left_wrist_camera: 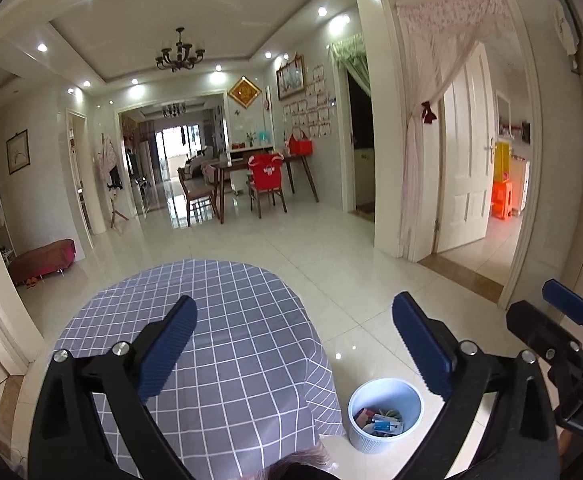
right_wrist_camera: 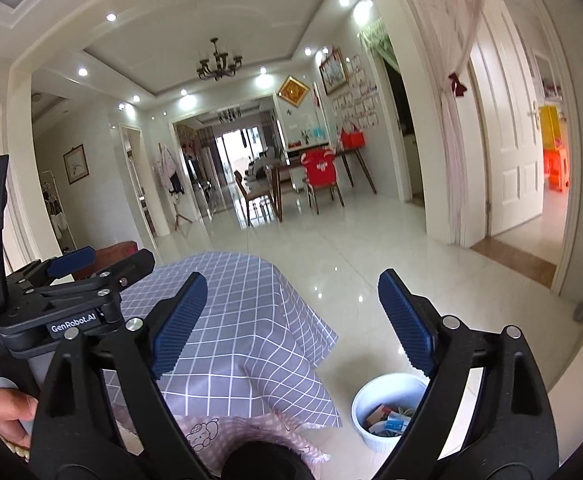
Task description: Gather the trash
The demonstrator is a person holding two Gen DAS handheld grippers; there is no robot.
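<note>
Left gripper (left_wrist_camera: pixel 293 344): we hold it with both blue pads spread wide and nothing between them; below it we see only the checked cloth and the floor.
Right gripper (right_wrist_camera: pixel 291 320): we hold it just as wide apart, also empty, with cloth and tile showing through the gap.
Side by side: in the left wrist view our right gripper shows at the right edge; in the right wrist view our left gripper sits at the left edge, with a hand (right_wrist_camera: pixel 5 412) on its grip.
Bin (left_wrist_camera: pixel 385 414): we see a pale blue ribbed bin standing upright on the floor, just beside the hanging edge of the cloth and low in both views.
Trash (left_wrist_camera: pixel 379 422): we see wrappers and small packets lying inside the bin, well below its rim; we cannot read what they are.
Table (left_wrist_camera: pixel 211 320): we see it draped in a grey cloth with a white grid, its top bare where we can see it.
Floor (left_wrist_camera: pixel 331 264): glossy pale tile, running on to a dining table (left_wrist_camera: pixel 251 166) and chairs well apart from us.
</note>
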